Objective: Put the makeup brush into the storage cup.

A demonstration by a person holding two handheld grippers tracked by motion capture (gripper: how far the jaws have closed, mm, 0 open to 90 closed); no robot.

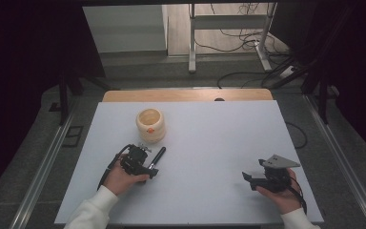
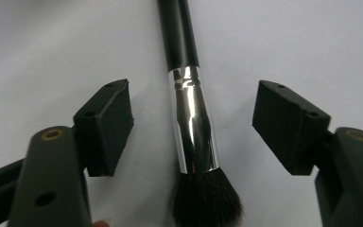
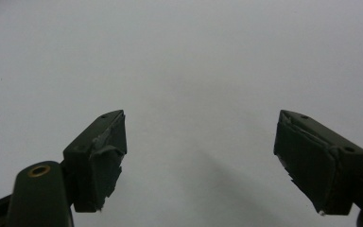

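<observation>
So closest to the camera in the high view you've got the two hands coming in from the bottom edge of the white table (image 1: 205,143), each one holding a gripper. The right gripper (image 1: 246,176) sits off to the right of the brush, well apart from it, and in the right gripper view its jaws stand wide apart with just bare table between them, nothing touching the chewed-up looking pads (image 3: 105,156). The left gripper (image 2: 191,127) is right over the brush (image 2: 191,118), which lies flat on the table. In the left gripper view the shiny metal collar of the brush runs straight up the middle between the two jaws, dark bristles toward the camera and the black handle pointing away. There's a clear gap on both sides, so the pads aren't pressing on it yet. A bit past the brush, just beyond the tip of its handle in the high view, there's a cream-coloured cup (image 1: 150,125) standing upright with an orange spot on its side, near the brush but not touching it.
</observation>
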